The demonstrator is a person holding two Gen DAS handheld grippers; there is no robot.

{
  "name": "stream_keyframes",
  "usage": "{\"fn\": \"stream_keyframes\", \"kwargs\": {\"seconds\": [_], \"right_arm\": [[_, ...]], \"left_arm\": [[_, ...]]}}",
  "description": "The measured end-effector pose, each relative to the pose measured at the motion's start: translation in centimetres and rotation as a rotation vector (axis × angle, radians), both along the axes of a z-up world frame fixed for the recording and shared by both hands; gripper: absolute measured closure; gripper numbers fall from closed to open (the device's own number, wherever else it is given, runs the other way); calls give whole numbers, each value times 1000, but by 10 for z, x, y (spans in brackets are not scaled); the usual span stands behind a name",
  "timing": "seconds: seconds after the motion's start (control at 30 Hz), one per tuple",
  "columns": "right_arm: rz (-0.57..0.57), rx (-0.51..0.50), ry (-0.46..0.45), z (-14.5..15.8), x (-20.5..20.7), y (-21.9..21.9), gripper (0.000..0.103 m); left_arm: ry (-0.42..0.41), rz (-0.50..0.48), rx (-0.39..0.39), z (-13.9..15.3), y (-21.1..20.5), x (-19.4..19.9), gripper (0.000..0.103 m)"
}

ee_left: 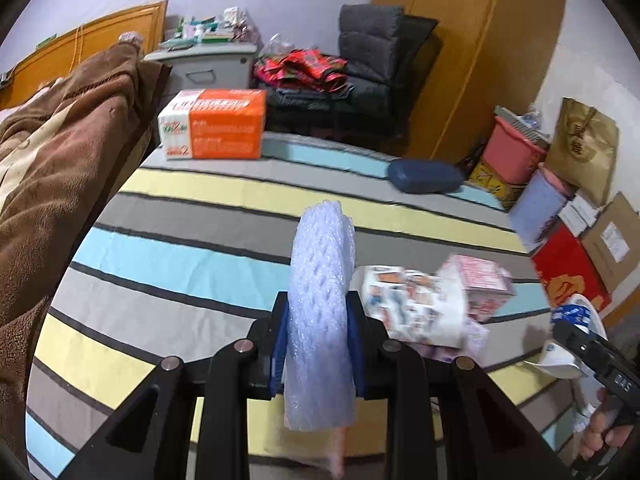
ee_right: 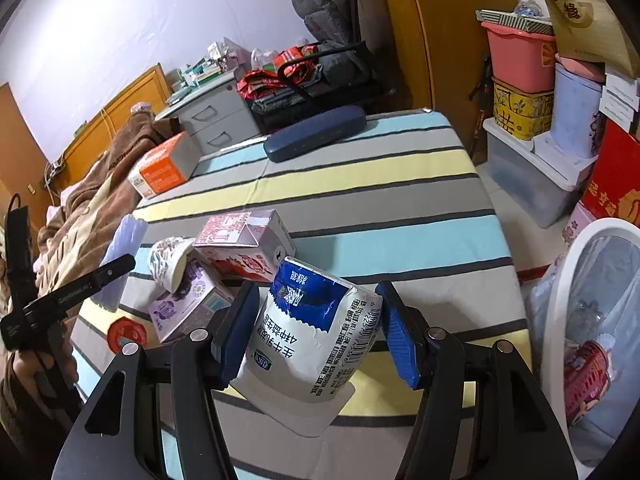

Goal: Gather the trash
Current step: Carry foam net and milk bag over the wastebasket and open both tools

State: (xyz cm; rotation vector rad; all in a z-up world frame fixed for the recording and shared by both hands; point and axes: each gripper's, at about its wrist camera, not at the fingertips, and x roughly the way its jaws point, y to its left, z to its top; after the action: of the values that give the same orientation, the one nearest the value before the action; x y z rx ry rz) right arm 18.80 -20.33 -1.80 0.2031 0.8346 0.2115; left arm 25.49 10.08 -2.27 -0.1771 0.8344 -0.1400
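My left gripper (ee_left: 320,312) is shut on a white foam wrap sheet (ee_left: 322,280), held upright above the striped bed. My right gripper (ee_right: 316,320) is shut on a blue and white milk pouch (ee_right: 308,336), held above the bed's near edge. On the bed lie a printed paper cup (ee_right: 168,262), a pink carton (ee_right: 244,244) and a purple carton (ee_right: 188,304); cup (ee_left: 416,308) and pink carton (ee_left: 480,280) also show in the left wrist view. A white trash bin (ee_right: 592,320) lined with a bag stands at the right, with a red can inside.
A striped sheet (ee_left: 200,240) covers the bed. An orange tissue pack (ee_left: 216,124), a dark blue case (ee_left: 424,176) and a brown blanket (ee_left: 60,160) lie on it. Boxes and tubs (ee_right: 528,80) are stacked right of the bed. A red lid (ee_right: 128,334) lies near the cartons.
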Motion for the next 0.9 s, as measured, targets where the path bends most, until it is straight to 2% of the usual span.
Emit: {"fn": "stream_keyframes", "kwargs": {"seconds": [0.23,0.47,0.9], "right_arm": [[-16,5,-47,14,-17,-12,42],[-54,5,-78,24,-36,-32,42],[-173,3,-116,31,-66,-90,42]], "left_arm": [[-60,-79,-16,27,-32,-28,75],[-85,-173,-40,41,-73,-48,75],[-92,-365,-69,48,-167,-70,75]]}}
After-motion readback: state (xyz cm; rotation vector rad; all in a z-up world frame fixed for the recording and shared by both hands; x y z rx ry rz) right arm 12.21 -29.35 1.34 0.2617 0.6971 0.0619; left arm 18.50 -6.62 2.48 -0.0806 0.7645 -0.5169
